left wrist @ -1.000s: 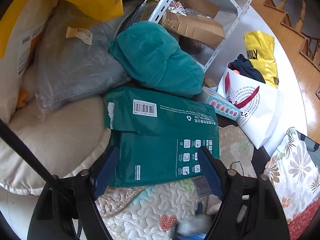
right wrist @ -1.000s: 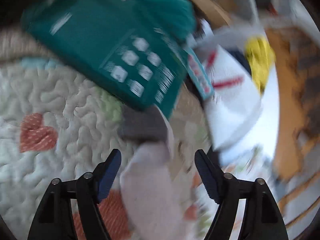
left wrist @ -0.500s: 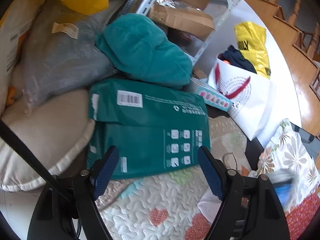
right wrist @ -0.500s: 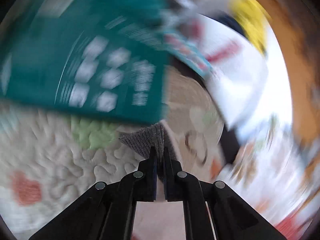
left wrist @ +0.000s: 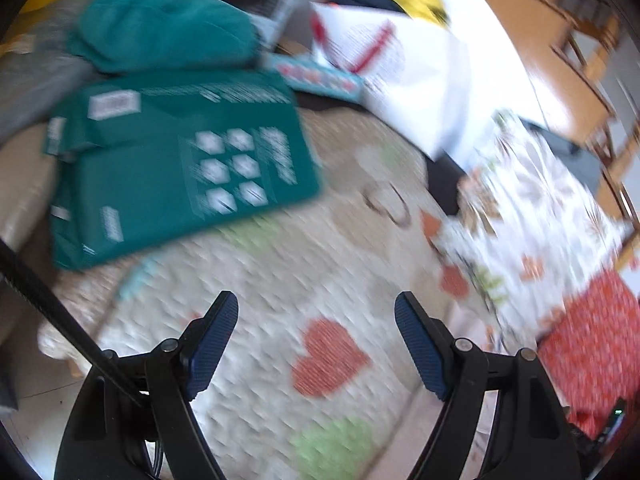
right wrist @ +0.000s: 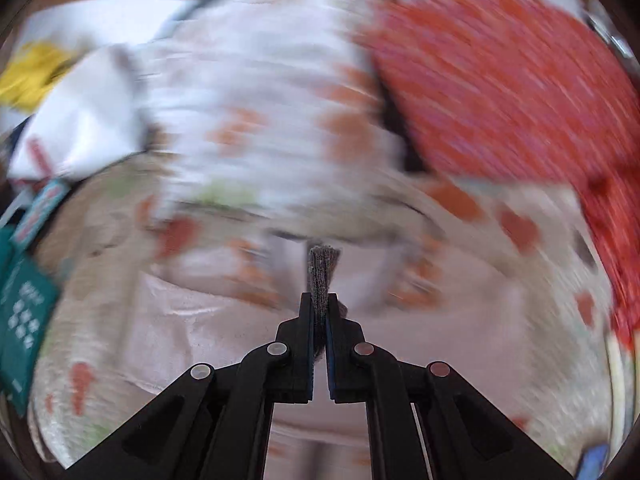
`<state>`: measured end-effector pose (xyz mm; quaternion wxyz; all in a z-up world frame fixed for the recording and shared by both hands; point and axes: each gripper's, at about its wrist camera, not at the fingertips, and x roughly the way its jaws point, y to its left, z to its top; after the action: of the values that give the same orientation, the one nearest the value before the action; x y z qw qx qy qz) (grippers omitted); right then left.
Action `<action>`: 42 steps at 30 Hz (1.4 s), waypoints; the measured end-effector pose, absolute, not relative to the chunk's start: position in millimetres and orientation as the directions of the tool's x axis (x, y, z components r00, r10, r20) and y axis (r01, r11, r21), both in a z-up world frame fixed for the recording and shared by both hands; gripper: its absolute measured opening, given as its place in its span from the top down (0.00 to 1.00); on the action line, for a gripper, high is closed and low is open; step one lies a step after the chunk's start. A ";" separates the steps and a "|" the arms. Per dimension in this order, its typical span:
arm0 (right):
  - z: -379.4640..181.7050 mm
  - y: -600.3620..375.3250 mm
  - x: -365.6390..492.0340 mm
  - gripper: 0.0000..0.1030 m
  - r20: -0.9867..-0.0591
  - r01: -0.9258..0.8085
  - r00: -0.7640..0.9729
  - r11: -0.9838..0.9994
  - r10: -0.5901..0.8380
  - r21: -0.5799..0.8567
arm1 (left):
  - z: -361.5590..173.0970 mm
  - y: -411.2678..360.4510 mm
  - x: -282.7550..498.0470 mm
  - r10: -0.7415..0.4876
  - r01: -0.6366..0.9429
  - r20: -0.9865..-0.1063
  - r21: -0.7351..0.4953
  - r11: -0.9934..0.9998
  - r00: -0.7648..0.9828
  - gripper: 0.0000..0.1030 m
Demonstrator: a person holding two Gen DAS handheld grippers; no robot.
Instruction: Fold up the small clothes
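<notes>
Right wrist view: right gripper (right wrist: 320, 308) clamped on a grey ribbed cuff (right wrist: 323, 270), probably the top of a small sock, standing out straight ahead past the fingertips with its long axis in line with the fingers. Pale pink cloth (right wrist: 224, 344) spread below and to both sides of the jaws, seemingly the body of the same garment, though heavy blur leaves that open. Beneath it, a quilted cover (right wrist: 100, 208) with hearts; beyond, a floral cushion (right wrist: 248, 80) and a red patterned cloth (right wrist: 500, 80); at far left, the corner of a green package (right wrist: 24, 312).

Left wrist view: left gripper (left wrist: 316, 344) wide apart and holding nothing, poised above a bare stretch of the quilted cover (left wrist: 280, 280), a red heart (left wrist: 328, 356) between the blue pads (left wrist: 212, 344). Green package (left wrist: 176, 160) ahead and to the left, teal cushion (left wrist: 160, 20) behind it, white paper bag (left wrist: 408, 72) ahead to the right. No garment visible anywhere here.

Relation that matters: garment entirely on the right side, gripped at one end, free end trailing back under the right gripper and out of the left camera's sight. So the left gripper, nearer the open patch of quilt, likely needs to swing rightward to meet the loose end before any fold can be laid. Judged an early step: cloth lifted, not yet flattened or doubled
</notes>
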<state>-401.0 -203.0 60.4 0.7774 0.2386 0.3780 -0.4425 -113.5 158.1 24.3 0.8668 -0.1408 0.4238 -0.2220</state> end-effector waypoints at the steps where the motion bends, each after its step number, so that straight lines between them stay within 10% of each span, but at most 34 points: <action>1: 49.7 -213.8 -422.5 0.96 -0.812 0.888 0.301 0.458 -0.500 0.046 | 23.0 150.4 -117.8 -0.509 0.284 -0.678 -0.424 0.860 0.530 0.23; 13: 8.9 -263.6 -586.5 0.71 -0.848 0.955 0.295 0.150 -0.440 0.255 | -4.1 46.8 -181.1 -0.547 0.520 -0.753 -0.321 0.791 0.367 0.23; 24: 11.4 -105.2 -648.5 0.46 -0.833 0.813 0.533 0.359 -0.147 0.458 | -47.0 48.5 -223.8 -0.511 0.638 -0.835 -0.283 0.716 0.203 0.23; 40: -36.1 18.7 -648.9 0.45 -0.810 0.783 0.570 0.387 -0.135 0.486 | -108.2 112.1 -325.2 -0.415 0.726 -0.885 -0.144 0.673 0.210 0.17; 42: -34.2 17.6 -642.3 0.47 -0.809 0.789 0.566 0.385 -0.155 0.478 | -106.6 109.0 -334.6 -0.434 0.747 -0.880 -0.156 0.646 0.192 0.31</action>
<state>-642.3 17.6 -34.2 0.7571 0.4583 0.3457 -0.3120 -334.6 109.0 -106.6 0.7562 0.1559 0.5014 -0.3905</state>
